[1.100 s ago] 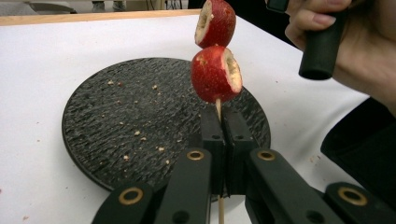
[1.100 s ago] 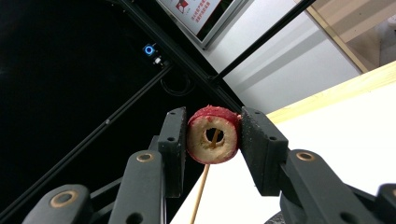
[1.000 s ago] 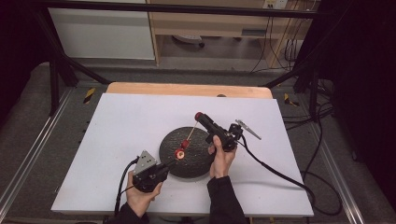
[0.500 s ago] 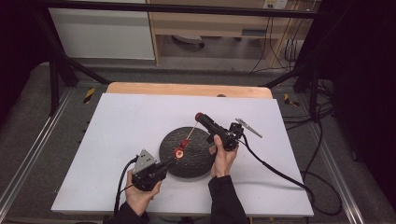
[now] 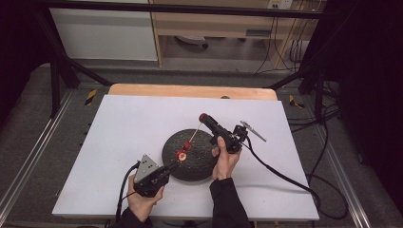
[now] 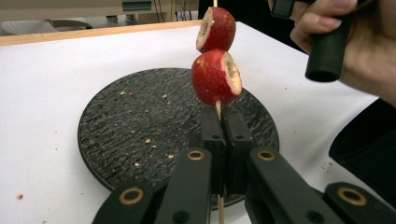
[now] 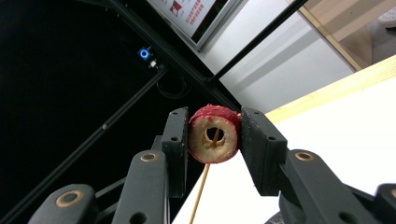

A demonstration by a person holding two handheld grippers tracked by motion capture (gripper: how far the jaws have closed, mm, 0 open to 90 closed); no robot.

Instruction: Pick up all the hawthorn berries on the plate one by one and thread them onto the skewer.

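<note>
White sheeting covers the table point(image 5: 119, 142) I am working over, with a strip of pale wood showing along its far edge and dark floor and black frame legs around it.

At the centre of the job I see a thin wooden skewer point(image 5: 192, 136) running slantwise above a round black textured plate point(image 5: 199, 166). Two red cored fruit pieces point(image 6: 215, 77) sit on it close to my left gripper point(image 5: 164, 172), one right after the other, their pale hollowed ends showing in the left gripper view. A third red cored fruit ring point(image 7: 215, 134) is at the skewer's far end, and through its hole I can see the stick.

My left gripper has its jaws pressed together on the skewer's near end, just below the lower fruit piece, over the plate's near rim. My right gripper point(image 5: 203, 117) pinches the fruit ring from both sides, the pads flat against its red skin, up above the plate's far edge. So the skewer hangs between the two grippers, clear of the plate.

Scattered over the plate are small pale crumbs point(image 6: 148, 140), and a few reddish specks lie on the white sheet beside it. Black cables point(image 5: 280, 173) trail from both grippers toward my side of the table.
</note>
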